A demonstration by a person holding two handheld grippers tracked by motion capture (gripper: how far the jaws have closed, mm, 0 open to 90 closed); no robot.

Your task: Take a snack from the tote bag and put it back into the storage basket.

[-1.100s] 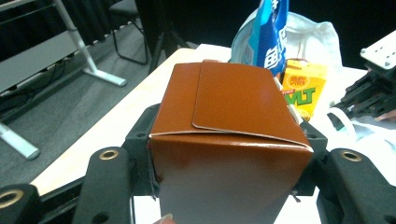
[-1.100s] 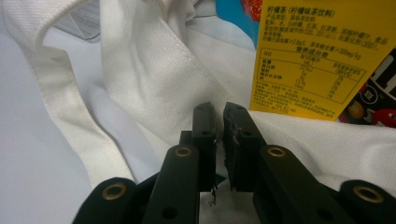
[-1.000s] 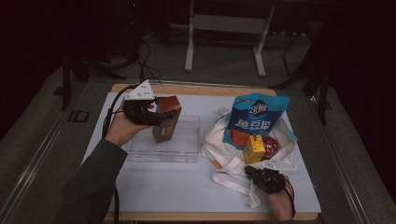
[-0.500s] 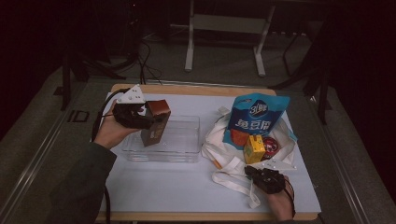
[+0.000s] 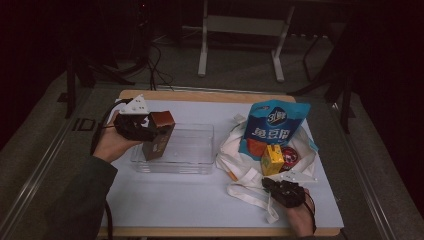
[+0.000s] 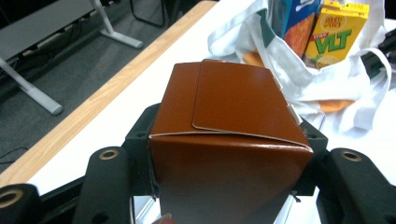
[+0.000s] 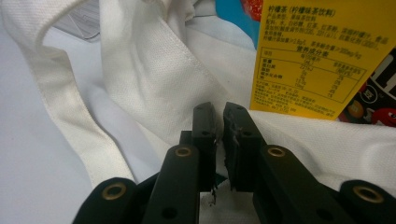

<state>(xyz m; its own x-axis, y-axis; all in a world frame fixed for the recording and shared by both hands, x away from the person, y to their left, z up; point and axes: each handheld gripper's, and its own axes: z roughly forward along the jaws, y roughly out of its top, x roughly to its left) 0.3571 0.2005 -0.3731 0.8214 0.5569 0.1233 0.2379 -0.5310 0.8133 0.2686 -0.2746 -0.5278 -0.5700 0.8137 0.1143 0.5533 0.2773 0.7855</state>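
A brown carton (image 5: 159, 135) with a folded flap on top sits clamped between the jaws of the left gripper (image 5: 145, 131), which press against its two sides. In the left gripper view the brown carton (image 6: 231, 140) stands squarely between the black jaws. It hangs tilted over the left end of a clear plastic tray (image 5: 192, 150), its lower end at or inside the tray's left wall; whether it touches the tray floor cannot be told. The person's left hand (image 5: 112, 145) carries this gripper at the left side of the white table top (image 5: 165, 200).

The tray lies near the middle of the table, just left of a white cloth tote bag (image 5: 240, 160) that sprawls on the right half. On the bag lies a blue snack pouch (image 5: 272, 127), and near its lower edge stands a yellow drink carton (image 5: 272, 160) with a red packet (image 5: 290, 156) just to its right.

The right gripper (image 5: 267, 184) rests at the near right, by the bag's near edge and strap. In the right gripper view its jaws stand almost together with only a thin slit between them, nipping a fold of the white bag fabric (image 7: 154, 84), with the yellow drink carton (image 7: 322, 56) just beyond.
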